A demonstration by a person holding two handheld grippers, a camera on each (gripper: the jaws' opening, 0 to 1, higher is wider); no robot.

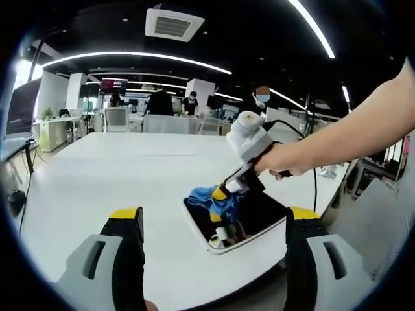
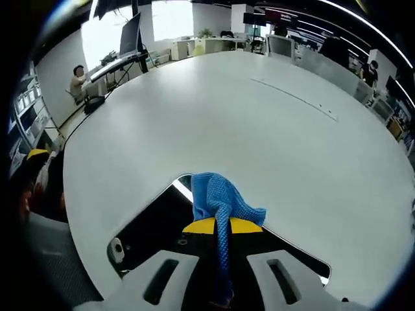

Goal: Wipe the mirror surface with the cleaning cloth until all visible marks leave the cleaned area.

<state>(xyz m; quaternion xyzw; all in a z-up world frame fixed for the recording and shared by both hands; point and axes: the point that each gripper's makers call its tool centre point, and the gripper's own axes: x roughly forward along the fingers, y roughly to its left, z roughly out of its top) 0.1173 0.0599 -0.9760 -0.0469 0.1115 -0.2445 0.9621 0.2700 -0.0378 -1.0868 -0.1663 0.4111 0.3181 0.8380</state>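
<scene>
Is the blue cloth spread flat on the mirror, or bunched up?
Bunched up. The blue cloth sits crumpled on the mirror, a strip pinched in the right tongs.

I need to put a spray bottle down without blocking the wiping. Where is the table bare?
The table is bare beyond and left of the mirror, up to its far edge. It is crowded at the mirror near the front edge, where the right gripper presses the blue cloth on the glass, with the left gripper close in front.
</scene>
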